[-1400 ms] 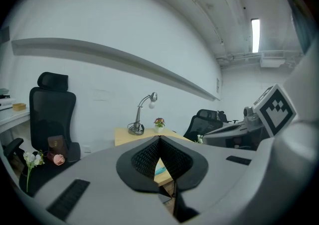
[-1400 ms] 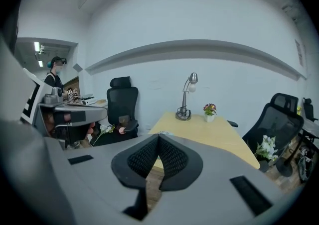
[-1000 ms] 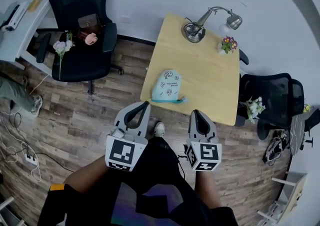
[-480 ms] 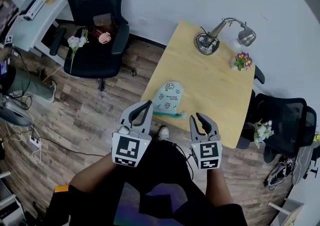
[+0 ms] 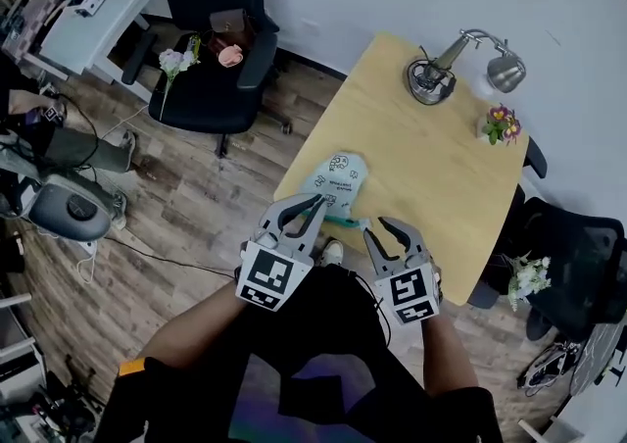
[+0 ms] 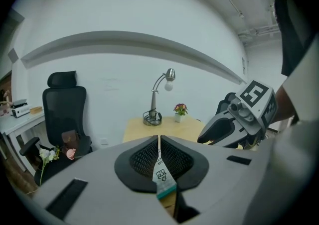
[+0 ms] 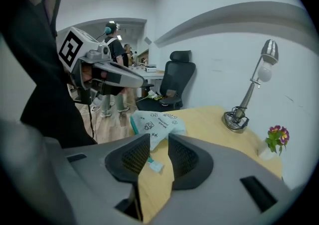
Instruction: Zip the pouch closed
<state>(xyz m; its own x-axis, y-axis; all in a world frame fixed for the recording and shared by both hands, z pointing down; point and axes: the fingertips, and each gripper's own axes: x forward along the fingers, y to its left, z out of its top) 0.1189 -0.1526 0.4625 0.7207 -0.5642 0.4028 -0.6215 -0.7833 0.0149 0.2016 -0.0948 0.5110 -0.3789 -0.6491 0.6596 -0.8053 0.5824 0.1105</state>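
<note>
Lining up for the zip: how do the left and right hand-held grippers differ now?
The left hand-held gripper has jaws together; the right hand-held gripper has jaws apart, opening. The left's tips reach the pouch; the right's stand short of it, framing its zipper pull. Both empty, angled down.

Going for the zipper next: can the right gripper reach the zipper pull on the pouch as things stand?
Probably yes. The right gripper's jaws are opening, and the zipper pull lies on the table in line with their gap, with nothing in the way.
</note>
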